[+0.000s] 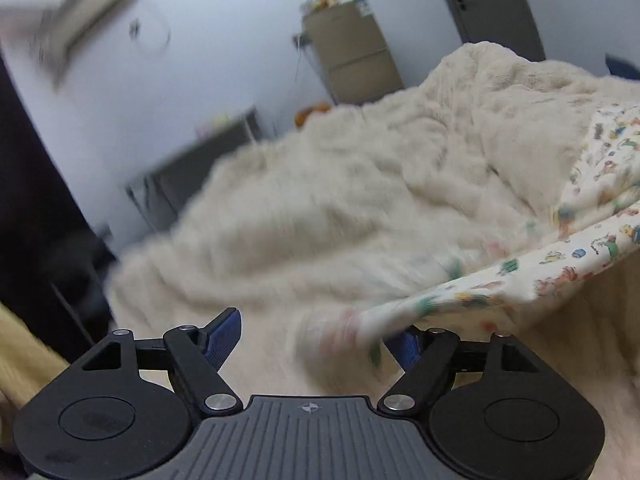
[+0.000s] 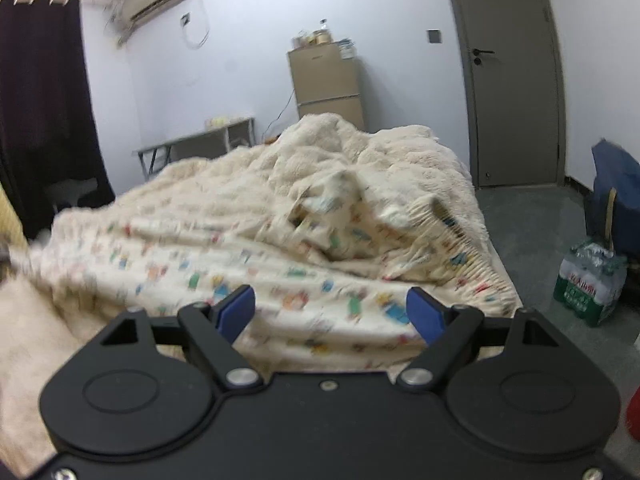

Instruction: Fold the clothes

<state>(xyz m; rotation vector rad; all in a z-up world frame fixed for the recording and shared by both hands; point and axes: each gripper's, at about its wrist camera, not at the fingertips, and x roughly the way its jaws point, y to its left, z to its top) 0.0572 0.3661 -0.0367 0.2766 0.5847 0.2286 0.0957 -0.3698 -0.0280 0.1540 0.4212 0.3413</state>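
Blue bag point(image 2: 616, 196), water pack point(image 2: 588, 284): right wrist view only.

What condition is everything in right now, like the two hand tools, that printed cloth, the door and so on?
Left tool: open, printed cloth draped over one finger, not clamped.
Right tool: open, nothing between its fingers.
Printed cloth: rumpled, not folded, spread on the bed.
Fluffy blanket: bunched in a heap.
Door: shut.
Small fridge: shut, odds and ends on top.
Dark curtain: drawn.

Cream printed garment point(image 2: 248, 264) (colourful small motifs) spread rumpled over fluffy blanket point(image 2: 360, 152).
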